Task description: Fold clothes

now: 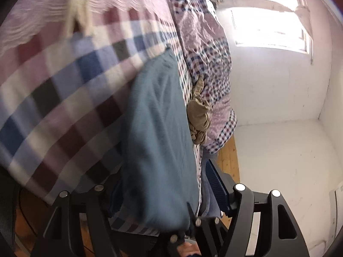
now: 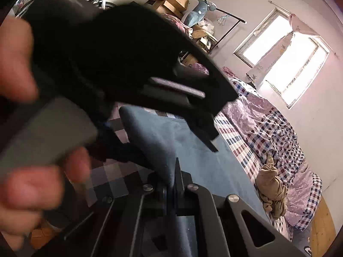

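That blue garment (image 2: 193,150) looks soft and floppy, right gripper (image 2: 171,184) pinching its raised fold, left gripper (image 1: 193,214) clamped on its edge too.

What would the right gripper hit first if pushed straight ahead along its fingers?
Probably the blue garment it is shut on, then the checked bedding beneath. The left gripper's body crosses higher in the right wrist view; its depth is unclear.

left tool (image 1: 193,212): jaws closed, cloth pinched | right tool (image 2: 171,184): jaws closed, cloth pinched | hand (image 2: 25,150) gripping left tool's handle, left of right tool
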Demonstrator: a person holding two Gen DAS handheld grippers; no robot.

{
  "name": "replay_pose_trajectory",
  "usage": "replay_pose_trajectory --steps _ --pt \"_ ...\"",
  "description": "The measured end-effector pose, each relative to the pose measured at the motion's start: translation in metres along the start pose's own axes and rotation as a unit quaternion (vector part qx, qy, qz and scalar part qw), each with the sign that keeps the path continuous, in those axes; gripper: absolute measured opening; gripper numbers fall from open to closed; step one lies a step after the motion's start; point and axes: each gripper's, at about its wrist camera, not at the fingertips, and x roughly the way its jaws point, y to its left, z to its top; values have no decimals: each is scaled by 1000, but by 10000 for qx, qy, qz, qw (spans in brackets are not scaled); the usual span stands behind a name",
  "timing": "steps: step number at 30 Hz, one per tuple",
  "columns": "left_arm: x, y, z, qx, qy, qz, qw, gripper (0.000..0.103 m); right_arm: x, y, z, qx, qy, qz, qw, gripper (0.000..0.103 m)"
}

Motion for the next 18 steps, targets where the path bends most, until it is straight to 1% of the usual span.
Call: replay_pose_trajectory --steps 5,9,11,12,13,14,15,16,17,18 --pt "23 -3 4 34 50 -67 10000 72 -1 -2 1 28 -19 -24 10000 2" --pt "28 -3 9 82 72 -102 9999 72 -2 -2 1 34 -26 -29 10000 2" --pt "29 -2 11 93 87 -111 9999 69 -3 -2 0 30 -41 -71 10000 2" --pt "29 -1 11 85 82 -113 9999 61 -4 -2 -1 29 -48 -92 9999 2" --pt "28 1 11 43 85 -93 9999 49 -4 -2 -2 27 -55 -114 9999 2" --pt "27 3 10 -18 93 -61 9999 39 -5 -2 -2 25 -62 -135 9999 2" --pt "27 5 11 -76 96 -35 9999 20 -5 -2 -3 23 -69 -156 9999 2" --pt "27 6 11 -123 90 -47 9999 18 -5 -2 -4 21 -76 -177 9998 3" --pt "26 8 11 -164 79 -82 9998 15 -6 -2 -4 19 -83 -199 9998 6" --pt "25 6 11 -152 69 -110 9998 11 -8 -2 -6 12 -93 -247 9997 12"
